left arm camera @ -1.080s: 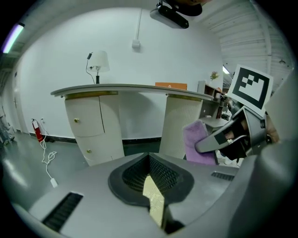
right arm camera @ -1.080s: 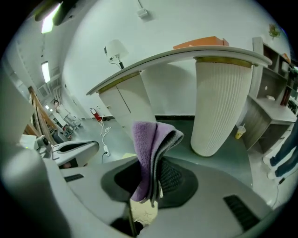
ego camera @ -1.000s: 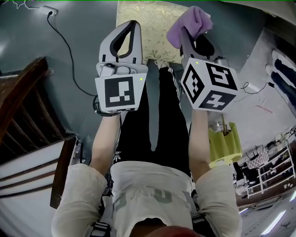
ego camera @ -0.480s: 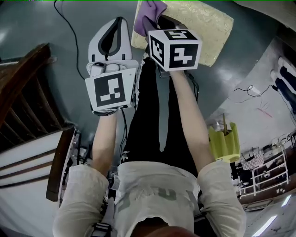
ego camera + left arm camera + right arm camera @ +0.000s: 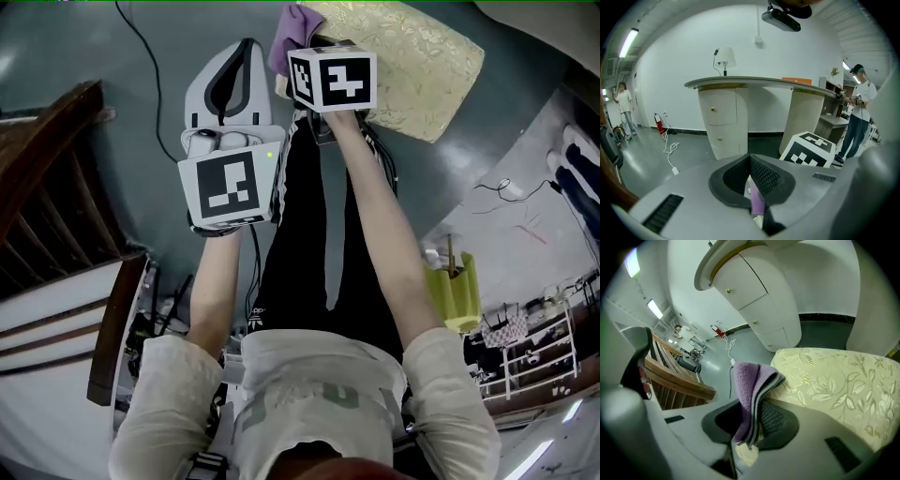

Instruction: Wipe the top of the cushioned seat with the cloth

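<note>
**While the right jaws pinch the cloth, it hangs at the seat's corner**

The purple cloth point(image 5: 751, 387) is folded, and its lower part is pinched between the closed jaws of the right hand-held gripper point(image 5: 754, 423). Its free end stands out beyond the tips and leans toward the near edge of the cushioned seat point(image 5: 834, 385). In the head view the cloth point(image 5: 296, 26) is at the left corner of the cream, leaf-patterned cushioned seat point(image 5: 417, 56). Whether it touches the fabric, I cannot tell.

The left hand-held gripper point(image 5: 247, 45) is just beside it on the left, over the grey floor point(image 5: 112, 56), not over the seat. Its jaws are together at the tips and hold nothing.

A black cable point(image 5: 150, 66) lies on the floor. A wooden railing point(image 5: 47, 187) is well apart on the left.
</note>
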A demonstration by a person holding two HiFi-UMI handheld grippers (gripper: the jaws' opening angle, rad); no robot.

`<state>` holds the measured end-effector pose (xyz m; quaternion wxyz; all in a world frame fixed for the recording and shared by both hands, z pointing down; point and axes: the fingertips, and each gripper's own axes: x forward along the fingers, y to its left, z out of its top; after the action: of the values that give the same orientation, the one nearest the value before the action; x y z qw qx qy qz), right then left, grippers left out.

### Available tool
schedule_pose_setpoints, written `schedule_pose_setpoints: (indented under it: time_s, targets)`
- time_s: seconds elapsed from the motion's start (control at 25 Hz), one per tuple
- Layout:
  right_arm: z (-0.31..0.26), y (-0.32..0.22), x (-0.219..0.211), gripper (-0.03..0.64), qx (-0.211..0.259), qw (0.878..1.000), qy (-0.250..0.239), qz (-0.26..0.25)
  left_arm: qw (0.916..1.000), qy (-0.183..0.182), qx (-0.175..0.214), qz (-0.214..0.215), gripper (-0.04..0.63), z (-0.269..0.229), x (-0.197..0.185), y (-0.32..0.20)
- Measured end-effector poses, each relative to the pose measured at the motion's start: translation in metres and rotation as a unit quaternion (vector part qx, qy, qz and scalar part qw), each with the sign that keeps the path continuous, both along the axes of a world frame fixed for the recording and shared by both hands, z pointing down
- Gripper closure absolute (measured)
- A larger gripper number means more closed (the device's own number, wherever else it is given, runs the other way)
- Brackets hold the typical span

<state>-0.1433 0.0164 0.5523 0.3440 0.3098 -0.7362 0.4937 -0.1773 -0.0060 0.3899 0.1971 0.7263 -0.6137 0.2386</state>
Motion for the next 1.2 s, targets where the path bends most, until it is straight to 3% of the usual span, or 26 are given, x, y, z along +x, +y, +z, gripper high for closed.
schedule_pose_setpoints:
  time_s: [0.4,1.2]
  targets:
    - [-0.003,-0.002,0.022,0.525,-0.01,1.0,-0.011,0.02,0.9992,0.003,0.001,0.039,0.589,-0.002,0.036,-0.014]
    - [-0.009,0.012,0.179,0.525,0.019,0.997,0.05,0.061,0.9938,0.002,0.008,0.111,0.589,-0.009,0.123,-0.025]
